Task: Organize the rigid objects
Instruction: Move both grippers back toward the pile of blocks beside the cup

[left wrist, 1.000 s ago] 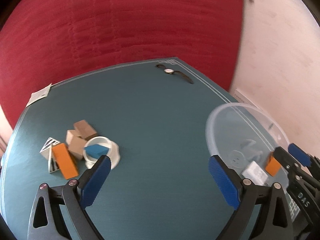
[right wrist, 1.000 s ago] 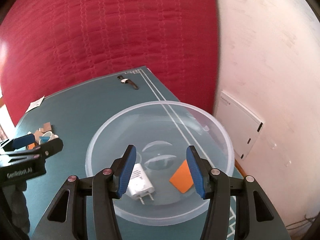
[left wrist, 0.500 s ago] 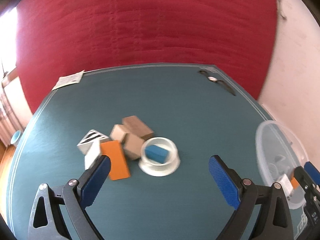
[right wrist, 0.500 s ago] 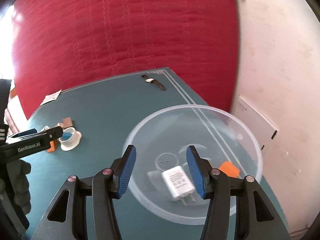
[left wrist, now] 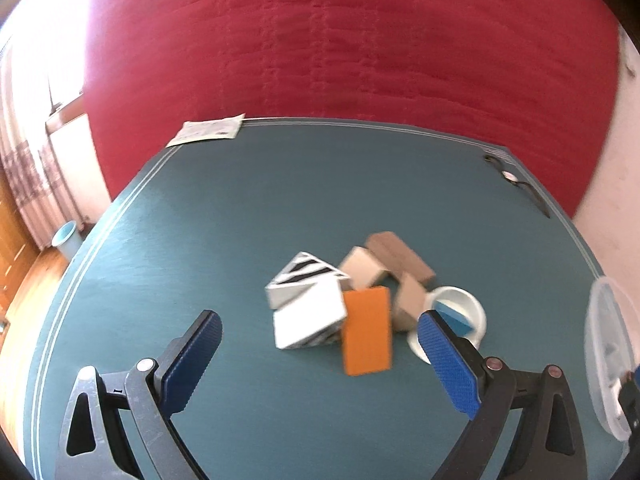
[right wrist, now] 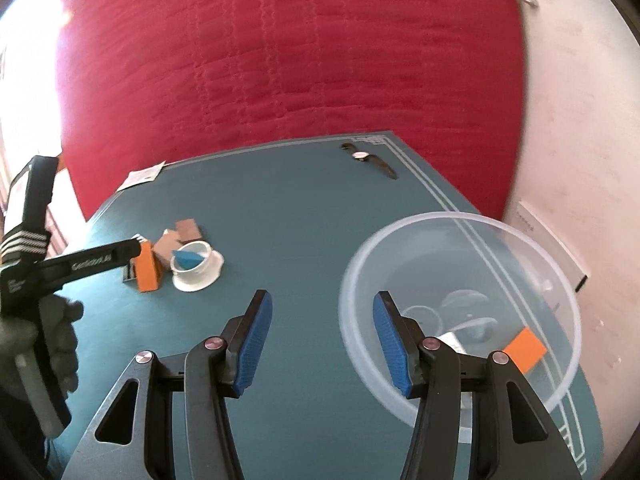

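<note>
A cluster lies on the teal table: an orange block, a white striped box, tan and brown wooden blocks, and a white ring with a blue piece in it. My left gripper is open and empty, just in front of the cluster; it also shows in the right wrist view. My right gripper is open and empty at the left rim of a clear plastic bowl, which holds a white charger and an orange block.
A wristwatch lies at the table's far right corner. A paper slip lies at the far left edge. A red quilted surface stands behind the table, a white wall to the right. The bowl's edge shows in the left wrist view.
My left gripper has swung left from the bowl to face the block cluster. My right gripper has shifted left, so the bowl now sits to its right.
</note>
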Demonstrator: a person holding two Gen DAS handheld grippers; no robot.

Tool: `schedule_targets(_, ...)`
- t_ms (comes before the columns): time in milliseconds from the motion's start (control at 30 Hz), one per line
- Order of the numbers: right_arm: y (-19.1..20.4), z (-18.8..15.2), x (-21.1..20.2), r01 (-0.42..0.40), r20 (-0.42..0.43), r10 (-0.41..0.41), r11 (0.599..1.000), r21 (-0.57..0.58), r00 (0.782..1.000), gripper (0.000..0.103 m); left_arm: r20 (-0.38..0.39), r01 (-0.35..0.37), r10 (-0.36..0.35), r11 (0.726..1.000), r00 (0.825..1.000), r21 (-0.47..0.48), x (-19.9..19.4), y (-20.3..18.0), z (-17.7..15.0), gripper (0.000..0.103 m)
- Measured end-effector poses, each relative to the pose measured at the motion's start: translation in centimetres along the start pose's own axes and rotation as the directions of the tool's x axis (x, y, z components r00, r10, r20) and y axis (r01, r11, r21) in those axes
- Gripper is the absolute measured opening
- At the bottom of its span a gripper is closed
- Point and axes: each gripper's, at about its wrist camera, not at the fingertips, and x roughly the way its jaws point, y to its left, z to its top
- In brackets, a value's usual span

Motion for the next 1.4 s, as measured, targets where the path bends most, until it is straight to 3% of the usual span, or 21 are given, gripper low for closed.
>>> schedule_targets(300,2.1,-0.4,0.8,-0.046,-0.027,0.046,0.999,-0.026,0.999,0.054,-0.043,-0.036,0.035,0.999,0.998,-0.040,2.1,1.6,-0.2,0.100)
schedule_targets(700,3.2,-1.2,1.9,-0.078,-0.071,0.075,0.996,-0.037,0.995,0.054,-0.050,-0.064,0.062,0.996,0.997,-0.058,2.1,3.9,-0.7,0.102)
schedule_targets(1167,4.1,-1.9,2.4,-0.105,-0.101,0.100,0.993,-0.045,0.990,0.054,-0.053,-0.092,0.091,0.996,0.994,-0.013,2.8,4.0,-0.9,0.102)
schedule_targets(1400,4.4,-2.2,2.5,-0.109,-0.113,0.103,0.993,-0.046,0.988,0.054,-0.096,-0.088,0.087,0.996,0.992,0.003,4.5,3.8,-0.4,0.102)
